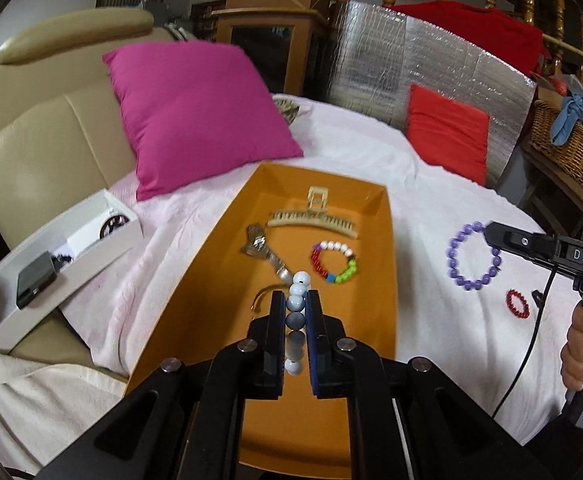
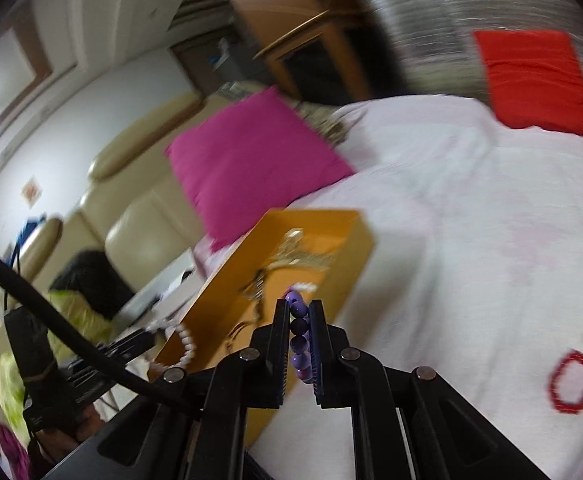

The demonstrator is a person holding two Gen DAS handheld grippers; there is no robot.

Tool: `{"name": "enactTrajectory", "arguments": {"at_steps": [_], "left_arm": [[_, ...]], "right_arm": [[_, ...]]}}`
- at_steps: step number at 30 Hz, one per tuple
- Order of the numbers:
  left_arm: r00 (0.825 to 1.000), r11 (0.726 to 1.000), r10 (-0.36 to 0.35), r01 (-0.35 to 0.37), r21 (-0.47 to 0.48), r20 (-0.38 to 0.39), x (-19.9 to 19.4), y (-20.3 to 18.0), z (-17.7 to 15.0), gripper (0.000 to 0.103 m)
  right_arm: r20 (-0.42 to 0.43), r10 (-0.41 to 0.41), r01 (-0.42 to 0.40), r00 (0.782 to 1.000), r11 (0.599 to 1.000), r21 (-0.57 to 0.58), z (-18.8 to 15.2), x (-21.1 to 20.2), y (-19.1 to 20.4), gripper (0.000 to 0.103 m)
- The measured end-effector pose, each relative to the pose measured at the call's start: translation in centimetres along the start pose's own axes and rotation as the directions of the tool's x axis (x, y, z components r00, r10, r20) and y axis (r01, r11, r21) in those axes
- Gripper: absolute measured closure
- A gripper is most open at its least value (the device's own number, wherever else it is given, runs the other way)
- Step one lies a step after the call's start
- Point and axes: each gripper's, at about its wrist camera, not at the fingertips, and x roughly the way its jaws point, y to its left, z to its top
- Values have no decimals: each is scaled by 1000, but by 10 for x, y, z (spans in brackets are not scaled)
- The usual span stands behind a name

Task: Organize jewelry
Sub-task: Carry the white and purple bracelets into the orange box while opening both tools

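Note:
An orange tray [image 1: 211,280] lies on the white bedcover. In it are a beige hair claw [image 1: 313,216], a metal watch [image 1: 261,250] and a multicoloured bead bracelet [image 1: 333,262]. My left gripper [image 1: 296,300] is shut on a white pearl bracelet [image 1: 297,292] and holds it above the tray. My right gripper [image 2: 300,308] is shut on a purple bead bracelet [image 2: 299,344], seen in the left wrist view [image 1: 473,256] hanging from the right gripper [image 1: 489,234] above the cover, right of the tray [image 2: 343,280]. A small red bracelet [image 1: 517,303] lies on the cover [image 2: 571,382].
A magenta cushion [image 1: 199,116] leans behind the tray and a red cushion [image 1: 447,132] stands at the back right. A white box [image 1: 71,240] with a dark device sits on the beige sofa arm at left. A wicker basket [image 1: 563,140] is far right.

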Motion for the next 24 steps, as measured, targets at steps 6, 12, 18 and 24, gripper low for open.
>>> {"name": "enactTrajectory", "arguments": {"at_steps": [6,12,18,24], "left_arm": [[999,999,-23,21,-38,-48,12,16,-7,93],[991,998,-9,1,-63,-131,35,30,-15,93],[983,996,-10,-8,-94,-182,51,42,-20,93],[978,996,1,-21,-91,-208,65,46,-18,93]], "right_arm": [[-102,5,-13,995,997,-82,-5,52,51,93],[-241,-73,40,968,990,-138,-13,104,71,93],[-360,-160,103,919,980,-172,-22,149,72,93],[-385,-221,148,896,966,-210,-22,165,74,93]]}}
